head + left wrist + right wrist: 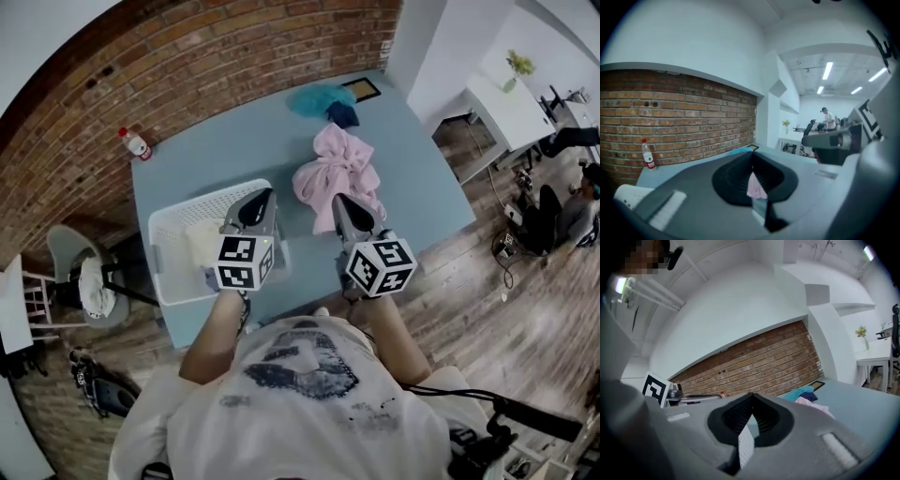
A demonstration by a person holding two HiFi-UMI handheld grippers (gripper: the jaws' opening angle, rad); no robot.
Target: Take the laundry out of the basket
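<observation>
A white laundry basket (169,246) stands on the blue table's near left part, with a cream cloth (202,242) inside. A pink garment (336,169) lies crumpled on the table to the basket's right. My left gripper (265,194) hovers over the basket's right rim, jaws shut and holding nothing. My right gripper (339,199) hangs beside it, near the pink garment's front edge, also shut and empty. In the left gripper view the left gripper (752,153) has its tips together, and a pink sliver (756,186) shows below them. In the right gripper view the right gripper (751,394) is equally closed.
A teal cloth (314,97) and a dark blue cloth (343,114) lie at the table's far end, by a small picture frame (362,90). A bottle (136,143) stands at the far left corner by the brick wall. A chair (89,281) stands left of the table.
</observation>
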